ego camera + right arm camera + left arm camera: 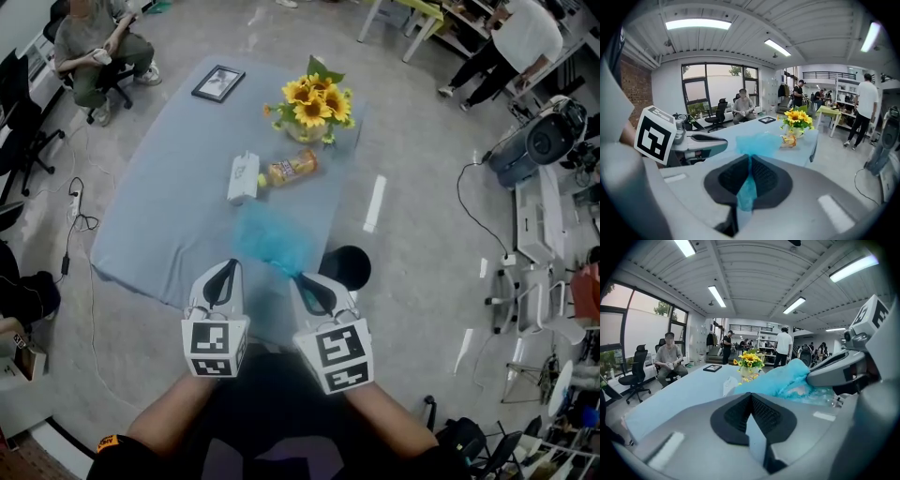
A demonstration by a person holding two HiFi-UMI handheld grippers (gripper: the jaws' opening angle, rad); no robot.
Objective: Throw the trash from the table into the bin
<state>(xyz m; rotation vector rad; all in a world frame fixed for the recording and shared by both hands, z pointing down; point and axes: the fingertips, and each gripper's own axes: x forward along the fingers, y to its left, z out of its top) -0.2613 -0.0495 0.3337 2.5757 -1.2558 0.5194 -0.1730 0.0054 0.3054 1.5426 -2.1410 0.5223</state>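
**A:** Which step is in hand?

**B:** The carry, by the look of it. The right gripper has its jaws clamped on a corner of the blue plastic bag. The bag hangs just left of the bin, over the table edge nearest the bin.

**A:** And the left gripper?

**B:** Its jaws are pinched together on nothing. It sits beside the right one, on the side away from the bin.

**A:** What does the next move call for?

**B:** Probably swinging the bag across until it is over the bin's open mouth, then parting the jaws. The bag is thin, crumpled and translucent. It may drift or cling to a pad, so a low, centred release seems wise.

**A:** Anything else left?

**B:** A white container and an orange snack packet lie on the table, farther from the bin than the bag is. Neither is binned yet.
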